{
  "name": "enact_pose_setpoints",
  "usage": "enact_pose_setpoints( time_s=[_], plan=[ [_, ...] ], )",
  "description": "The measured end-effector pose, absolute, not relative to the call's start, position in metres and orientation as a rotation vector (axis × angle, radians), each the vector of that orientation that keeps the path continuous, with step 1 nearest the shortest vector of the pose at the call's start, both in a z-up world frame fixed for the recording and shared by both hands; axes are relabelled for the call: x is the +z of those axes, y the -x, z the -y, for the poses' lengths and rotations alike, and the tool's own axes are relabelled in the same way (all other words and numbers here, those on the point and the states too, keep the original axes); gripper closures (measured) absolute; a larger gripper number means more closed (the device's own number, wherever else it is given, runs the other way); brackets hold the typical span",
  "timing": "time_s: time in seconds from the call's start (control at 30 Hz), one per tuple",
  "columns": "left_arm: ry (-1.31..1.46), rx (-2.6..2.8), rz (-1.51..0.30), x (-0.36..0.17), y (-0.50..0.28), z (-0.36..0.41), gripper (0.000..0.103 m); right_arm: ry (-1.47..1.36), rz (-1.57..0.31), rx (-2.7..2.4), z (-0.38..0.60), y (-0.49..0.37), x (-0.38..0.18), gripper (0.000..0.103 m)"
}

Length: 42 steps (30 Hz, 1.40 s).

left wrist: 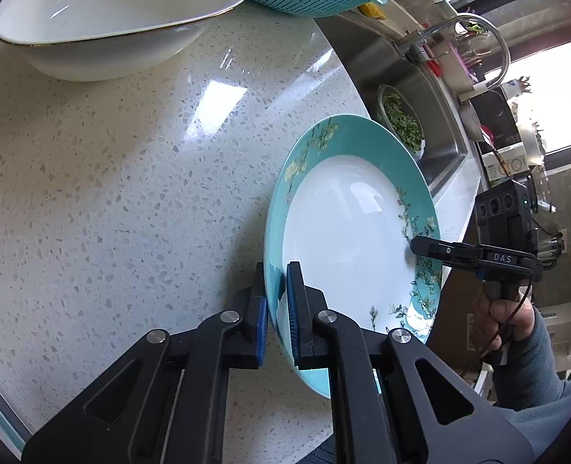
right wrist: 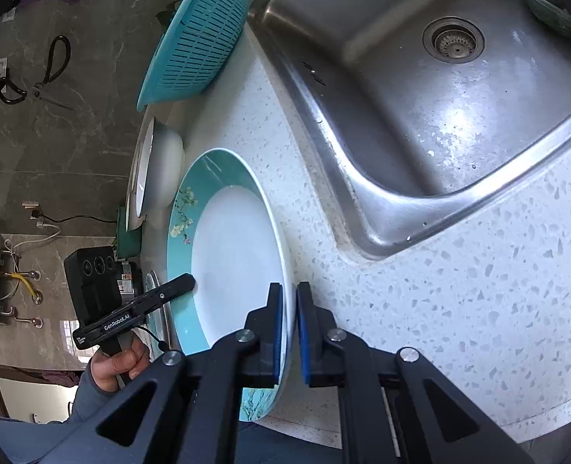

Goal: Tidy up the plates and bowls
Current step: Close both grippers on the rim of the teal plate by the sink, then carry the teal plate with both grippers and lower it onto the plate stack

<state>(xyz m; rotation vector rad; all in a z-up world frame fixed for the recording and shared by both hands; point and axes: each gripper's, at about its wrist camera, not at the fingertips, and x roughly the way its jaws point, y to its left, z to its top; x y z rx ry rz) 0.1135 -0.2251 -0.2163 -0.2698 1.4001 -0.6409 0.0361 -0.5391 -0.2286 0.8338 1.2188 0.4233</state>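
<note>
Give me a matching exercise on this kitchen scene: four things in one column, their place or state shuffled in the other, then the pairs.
Things:
1. teal-rimmed plate
2. white bowl
3. teal colander
4. dish of greens

Places or states:
A. inside the sink
B. empty on the counter, gold-edged rim
C. gripped at opposite rims by both hand-held grippers
D. tipped by the sink's edge

Pairs: 1-C, 2-B, 3-D, 4-A

Both claws [right wrist: 288, 328] pinch the teal-rimmed plate [right wrist: 235, 255] beside the sink [right wrist: 421, 123].
</note>
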Motion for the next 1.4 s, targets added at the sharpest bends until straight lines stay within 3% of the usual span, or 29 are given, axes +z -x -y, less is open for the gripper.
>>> enact_pose_setpoints(
  time_s=[0.47, 0.77, 1.17, 1.4],
  plan=[
    [0.279, -0.630, -1.326, -0.194, -0.103, 0.199, 0.096, -0.738, -1.176, 0.428, 0.517, -0.038, -0.206, 0.092],
    [0.304, -0.605, -1.245, -0.151, -0.088, 0.163, 0.096, -0.689, -1.146, 0.473, 0.491, -0.041, -0.177, 0.091],
    [0.374, -0.471, -1.130, -0.096, -0.043, 0.043, 0.096, -0.558, -1.114, 0.633, 0.389, -0.065, -0.125, 0.090],
    [0.413, -0.336, -1.100, -0.090, -0.008, -0.061, 0.096, -0.486, -1.160, 0.747, 0.298, -0.079, -0.129, 0.090]
  ],
)
